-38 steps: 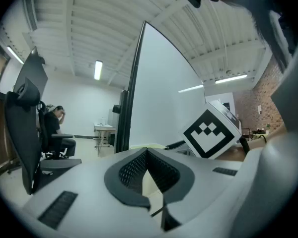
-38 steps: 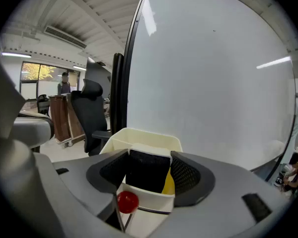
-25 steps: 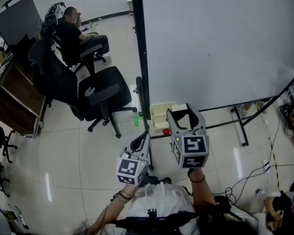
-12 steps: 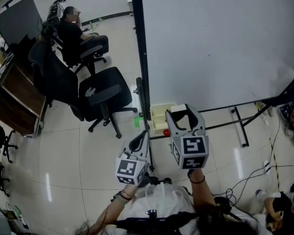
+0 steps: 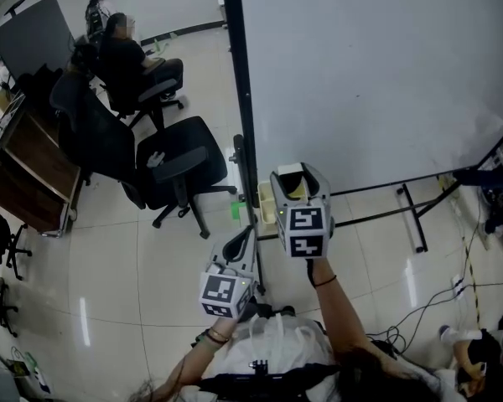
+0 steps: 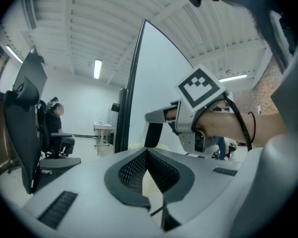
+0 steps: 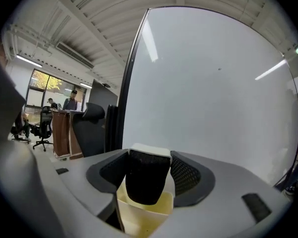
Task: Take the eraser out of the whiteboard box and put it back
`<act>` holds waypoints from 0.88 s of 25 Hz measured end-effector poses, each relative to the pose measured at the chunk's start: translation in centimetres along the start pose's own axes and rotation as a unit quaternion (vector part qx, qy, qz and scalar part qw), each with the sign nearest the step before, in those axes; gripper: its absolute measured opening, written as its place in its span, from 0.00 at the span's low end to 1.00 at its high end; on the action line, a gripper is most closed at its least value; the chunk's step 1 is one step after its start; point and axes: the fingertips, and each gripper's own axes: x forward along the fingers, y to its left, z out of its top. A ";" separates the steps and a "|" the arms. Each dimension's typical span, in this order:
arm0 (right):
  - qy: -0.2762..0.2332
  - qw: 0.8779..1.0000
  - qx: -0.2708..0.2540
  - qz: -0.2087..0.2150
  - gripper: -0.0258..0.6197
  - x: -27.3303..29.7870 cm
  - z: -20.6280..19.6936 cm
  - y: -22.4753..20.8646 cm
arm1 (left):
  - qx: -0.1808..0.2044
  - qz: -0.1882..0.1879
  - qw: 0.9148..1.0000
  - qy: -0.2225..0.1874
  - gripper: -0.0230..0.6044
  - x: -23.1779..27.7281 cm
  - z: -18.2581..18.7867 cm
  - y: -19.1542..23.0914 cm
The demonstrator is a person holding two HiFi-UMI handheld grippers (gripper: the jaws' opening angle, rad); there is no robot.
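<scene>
The eraser [image 7: 147, 182], black felt with a white back, sits between the jaws of my right gripper [image 7: 149, 156], which is shut on it. Directly below it is the pale yellow whiteboard box [image 7: 139, 216], mounted at the whiteboard's lower left corner. In the head view my right gripper [image 5: 295, 179] hangs over the box [image 5: 267, 201] and covers most of it. My left gripper [image 5: 241, 244] stays lower and nearer to me, shut with nothing in it. In the left gripper view its jaws [image 6: 147, 152] meet, and the right gripper [image 6: 161, 120] shows ahead.
The whiteboard [image 5: 369, 74] with its dark post [image 5: 239, 99] fills the upper right, its stand legs [image 5: 411, 216] on the tiled floor. Black office chairs [image 5: 180, 157] stand to the left. A seated person [image 5: 121, 53] and a desk [image 5: 21, 166] are farther left. Cables [image 5: 436, 300] lie at the right.
My right gripper has moved forward and slightly left with the eraser, from short of the box to over it. The left gripper has stayed put.
</scene>
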 end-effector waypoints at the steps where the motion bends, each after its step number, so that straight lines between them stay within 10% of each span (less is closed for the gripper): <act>1: 0.009 1.000 0.001 0.002 0.47 0.6 -0.8 0.3 | -0.001 0.003 1.000 -0.001 0.01 -0.1 0.1 0.2; 7: 0.086 0.995 -0.039 0.008 0.50 3.2 -7.3 1.4 | -0.007 0.022 1.000 0.002 0.01 -0.6 -0.1 1.3; 13: 0.014 1.000 -0.006 0.001 0.54 1.5 -3.8 0.8 | -0.007 0.015 1.000 -0.001 0.01 -0.3 0.2 1.0; 22: -0.080 0.989 0.125 0.008 0.04 -8.0 -0.3 -0.5 | -0.006 0.000 1.000 0.006 0.01 0.3 0.0 0.3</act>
